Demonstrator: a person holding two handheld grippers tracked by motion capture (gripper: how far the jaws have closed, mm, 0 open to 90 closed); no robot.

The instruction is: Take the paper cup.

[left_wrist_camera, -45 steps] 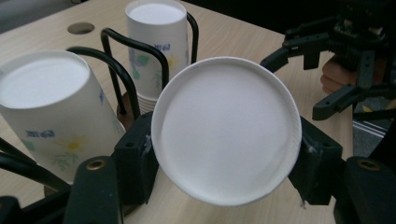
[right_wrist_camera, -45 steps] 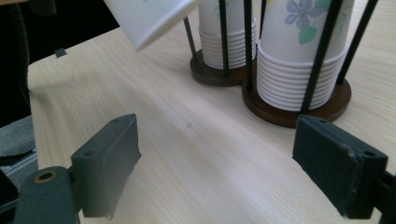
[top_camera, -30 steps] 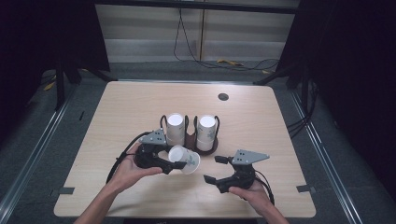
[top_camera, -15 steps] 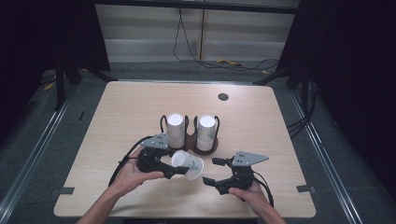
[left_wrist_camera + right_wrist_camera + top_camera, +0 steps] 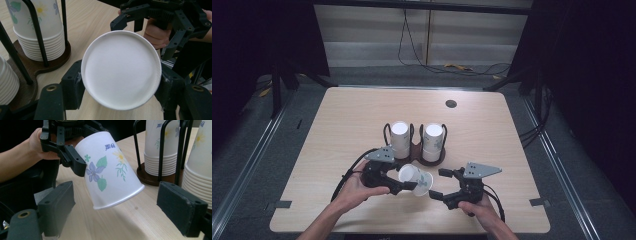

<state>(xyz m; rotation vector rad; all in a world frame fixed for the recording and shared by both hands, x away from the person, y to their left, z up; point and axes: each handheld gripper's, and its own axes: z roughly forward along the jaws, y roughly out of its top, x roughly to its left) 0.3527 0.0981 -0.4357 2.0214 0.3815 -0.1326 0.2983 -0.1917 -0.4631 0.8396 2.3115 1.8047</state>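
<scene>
Over table (image 5: 342, 125): left tool (image 5: 408, 185) clamping paper cup (image 5: 416, 178), right tool (image 5: 435, 184) wide.

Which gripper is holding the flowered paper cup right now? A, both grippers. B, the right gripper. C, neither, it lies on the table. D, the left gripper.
D: the left gripper clamps the paper cup by its sides, while the right gripper stands open beside it.
</scene>
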